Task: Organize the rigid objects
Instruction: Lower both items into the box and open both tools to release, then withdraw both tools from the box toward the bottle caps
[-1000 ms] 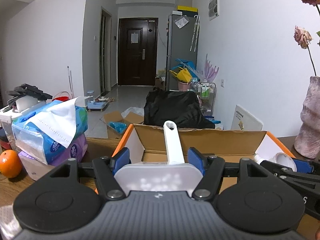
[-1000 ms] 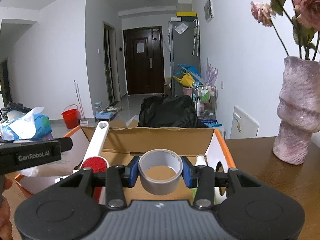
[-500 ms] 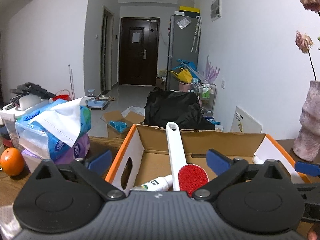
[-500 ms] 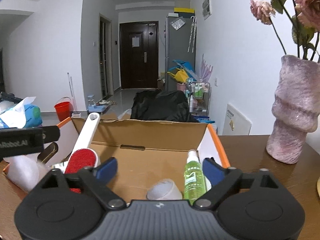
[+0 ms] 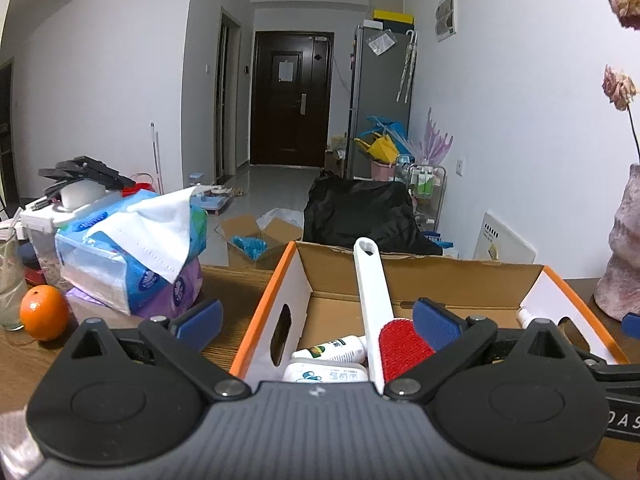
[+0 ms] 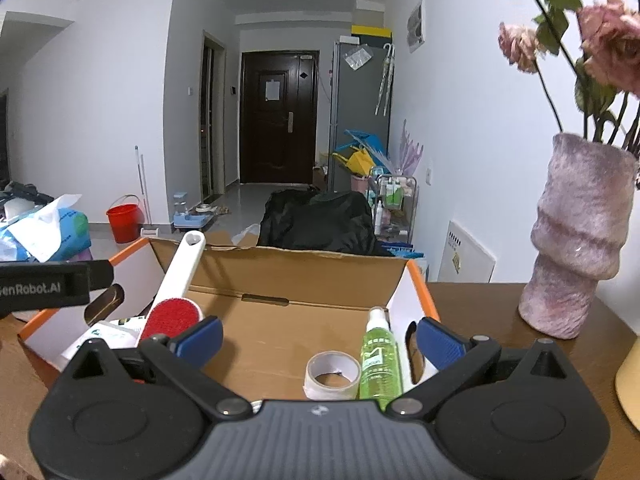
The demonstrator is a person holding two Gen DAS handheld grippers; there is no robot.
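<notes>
Lying in the cardboard box [image 6: 296, 276] on the wooden surface [image 6: 472, 300]: a lint brush [image 5: 384, 312] with a long white handle propped against the back wall and its red pad down among small white bottles [image 5: 332, 350] at the left end; a roll of tape [image 6: 332, 374] resting flat on the box floor, just beside a green spray bottle [image 6: 380, 356] at the right end. Judging the brush light and stiff, best taken across the narrow handle, not the fuzzy pad; the tape rigid but hollow, best pinched across its wall; the bottle smooth, likely slippery, best taken round its middle. Hovering over the box's near edge, the left gripper [image 5: 316, 316] with fingers spread wide and gripping nothing; the right gripper [image 6: 318, 332] with jaws opening, the tape and bottle lying below and beyond, untouched. Standing apart: tissue packs [image 5: 132, 256] and an orange [image 5: 44, 312] to the left, a pink vase [image 6: 576, 240] to the right.
</notes>
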